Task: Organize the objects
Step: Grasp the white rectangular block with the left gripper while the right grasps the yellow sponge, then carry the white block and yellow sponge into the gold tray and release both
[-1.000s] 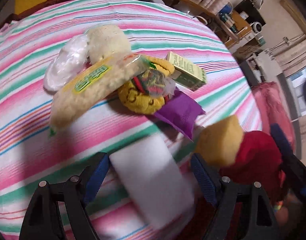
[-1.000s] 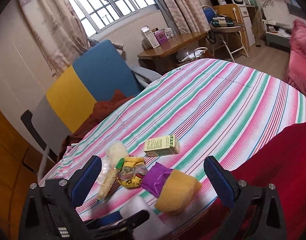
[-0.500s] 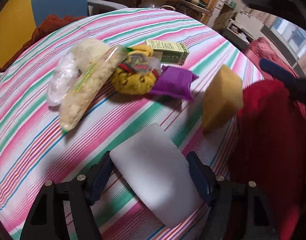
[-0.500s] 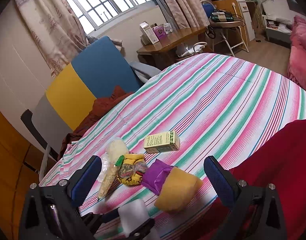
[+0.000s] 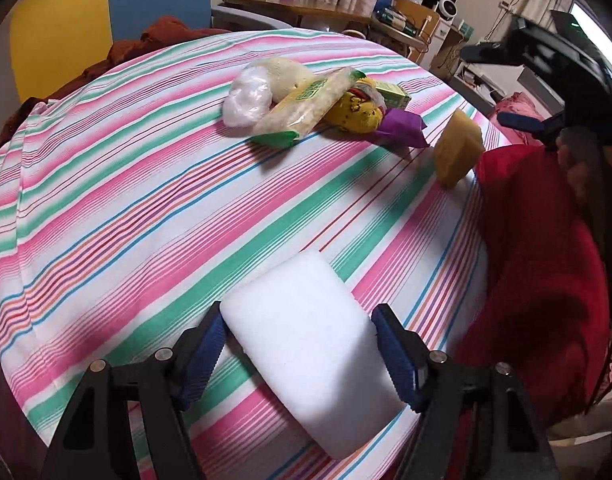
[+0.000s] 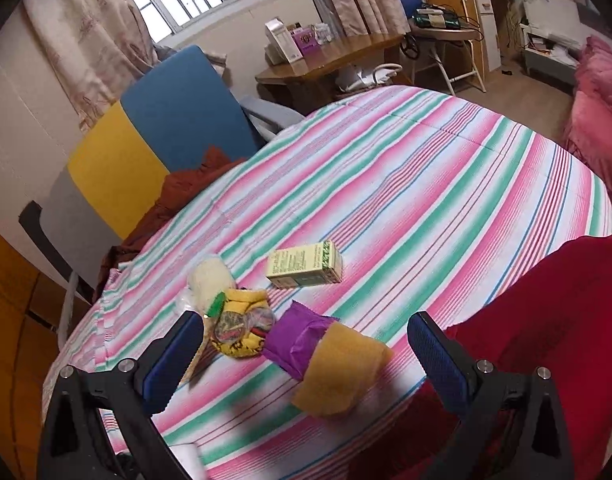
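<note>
My left gripper is shut on a white foam block, its blue pads pressed to both long sides, just above the striped tablecloth near the front edge. A pile lies further back: a clear white bag, a cream ball, a long snack bag, a yellow pouch, a purple packet and a green box. A yellow sponge stands tilted at the table's edge. My right gripper hovers open above the sponge and packet and holds nothing.
Red fabric of a person's clothing presses against the table's near right edge. A blue and yellow chair with a rust cloth stands behind the table. A wooden desk with boxes lines the far wall.
The left gripper has carried the white block sideways along the front edge, away from the pile and the yellow sponge, and has rolled. The right gripper has stayed about where it was.
</note>
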Demonstrator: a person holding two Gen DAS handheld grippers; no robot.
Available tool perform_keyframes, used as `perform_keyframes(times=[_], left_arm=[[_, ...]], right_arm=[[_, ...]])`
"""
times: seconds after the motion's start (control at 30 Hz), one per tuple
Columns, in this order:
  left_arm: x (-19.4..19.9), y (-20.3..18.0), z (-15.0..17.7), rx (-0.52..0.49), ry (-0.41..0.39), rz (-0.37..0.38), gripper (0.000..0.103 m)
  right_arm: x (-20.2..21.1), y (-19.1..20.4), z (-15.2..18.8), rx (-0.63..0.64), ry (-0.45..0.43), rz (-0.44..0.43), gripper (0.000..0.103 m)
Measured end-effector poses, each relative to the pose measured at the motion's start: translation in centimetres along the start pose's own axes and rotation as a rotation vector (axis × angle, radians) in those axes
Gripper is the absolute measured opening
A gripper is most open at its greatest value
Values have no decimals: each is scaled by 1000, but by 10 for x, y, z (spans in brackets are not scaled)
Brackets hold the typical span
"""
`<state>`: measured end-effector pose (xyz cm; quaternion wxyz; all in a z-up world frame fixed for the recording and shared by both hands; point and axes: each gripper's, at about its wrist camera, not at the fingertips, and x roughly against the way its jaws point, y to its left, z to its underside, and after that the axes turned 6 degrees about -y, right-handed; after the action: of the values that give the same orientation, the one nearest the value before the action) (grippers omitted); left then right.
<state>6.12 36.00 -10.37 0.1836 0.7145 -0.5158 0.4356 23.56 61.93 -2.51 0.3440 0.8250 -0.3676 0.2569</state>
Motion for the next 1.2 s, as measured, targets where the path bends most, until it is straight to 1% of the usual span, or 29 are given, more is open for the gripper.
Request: perform_keyframes(times=[0.1, 0.17, 0.23, 0.3, 0.33, 0.37, 0.4, 0.43, 0.47, 0.5, 0.57, 0.63, 0.77, 0.87, 0.97, 1.07, 1.13, 1.2], left_arm=[[4, 2, 5, 0, -16, -3, 74], [-1, -1, 2, 2, -33, -7, 75], [1, 0, 6, 3, -51, -5, 75], [1, 0, 9, 6, -65, 0, 75], [0, 2, 8, 8, -71, 4, 75], [0, 2, 9, 11, -79, 7, 75], [-7, -2, 4, 10, -82, 7, 75], [-10, -3, 2, 9, -88, 6, 75], [-9, -3, 3, 9, -95, 6, 75], [-7, -2, 5, 9, -100, 5, 75], [-6, 0, 4, 10, -106, 4, 73], [-4, 3, 5, 22, -114, 9, 71], [4, 5, 5, 20, -126, -4, 69], [16, 6, 9, 30, -140, -16, 69], [36, 7, 8, 29, -178, -30, 69], [62, 12, 6, 40, -223, -40, 69], [77, 17, 5, 56, -246, -49, 69], [95, 23, 6, 66, -278, -69, 69]], right_arm=[[-8, 3, 0, 18, 52, 49, 103], [-17, 6, -1, 38, 109, 92, 102], [-26, 7, 0, 54, 162, 119, 96], [-33, 7, 2, 63, 206, 140, 84], [-36, 7, 3, 69, 227, 153, 81], [-39, 7, 4, 77, 244, 173, 76], [-41, 7, 4, 85, 254, 190, 73], [-44, 8, 5, 98, 273, 211, 72], [-48, 9, 6, 108, 294, 228, 67], [-51, 10, 7, 124, 315, 247, 58], [-55, 11, 9, 145, 336, 264, 44], [-56, 13, 10, 164, 344, 265, 42], [-50, 13, 10, 169, 315, 265, 39], [-41, 13, 8, 159, 266, 258, 39], [-26, 10, 7, 135, 185, 216, 39], [-5, 11, 8, 137, 81, 158, 39], [3, 13, 7, 148, 33, 140, 39], [9, 20, 9, 169, 3, 152, 39]])
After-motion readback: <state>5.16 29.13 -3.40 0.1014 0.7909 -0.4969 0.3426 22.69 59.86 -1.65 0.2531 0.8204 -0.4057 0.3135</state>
